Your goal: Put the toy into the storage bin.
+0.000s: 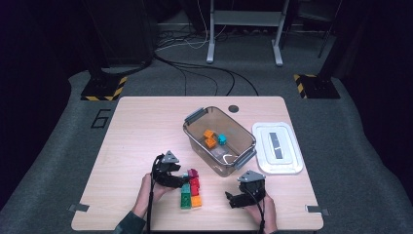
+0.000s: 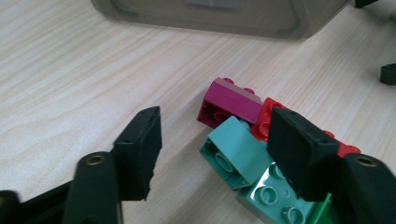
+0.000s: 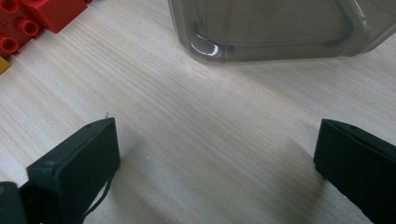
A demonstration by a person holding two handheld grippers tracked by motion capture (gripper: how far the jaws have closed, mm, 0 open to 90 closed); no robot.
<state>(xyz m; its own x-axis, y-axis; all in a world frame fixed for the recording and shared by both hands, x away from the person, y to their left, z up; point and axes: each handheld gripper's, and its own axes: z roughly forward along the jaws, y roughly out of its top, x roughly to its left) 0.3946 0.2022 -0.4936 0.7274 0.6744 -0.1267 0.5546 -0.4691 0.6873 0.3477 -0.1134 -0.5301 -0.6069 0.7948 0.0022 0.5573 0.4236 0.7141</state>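
A person's left gripper (image 1: pixel 181 179) came in low over a cluster of toy building bricks (image 1: pixel 192 189) near the front edge of a pale wooden table (image 1: pixel 131 126), its jaws standing partly apart with nothing pressed between them; in the left gripper view, a teal brick (image 2: pixel 233 156) lay tipped on its side between the two black pads, with a magenta brick (image 2: pixel 229 103) just behind it and a red brick (image 2: pixel 268 122) touching both. The work in hand appeared to be moving the bricks into the clear plastic storage bin (image 1: pixel 195 139) standing just beyond them, where two orange bricks (image 1: pixel 210 138) and a small blue one (image 1: pixel 222 139) already sat; its white lid (image 1: pixel 287 165) lay apart to the right. The right gripper (image 1: pixel 233 199) rested low on the table on the other side of the cluster with its jaws wide and empty, bare wood between them in the right gripper view and the bin's wall just ahead. To take the teal brick cleanly, the left jaws would likely need to shift so that both pads meet its flat side faces squarely rather than a corner, since the tipped brick could roll or squirt out under an uneven squeeze. The right-hand pad already sat over the neighbouring bricks, so a careless close might nudge the red one or drag the light green plate (image 2: pixel 275 196) beneath; a straight lift after a firm grip looked the safest course
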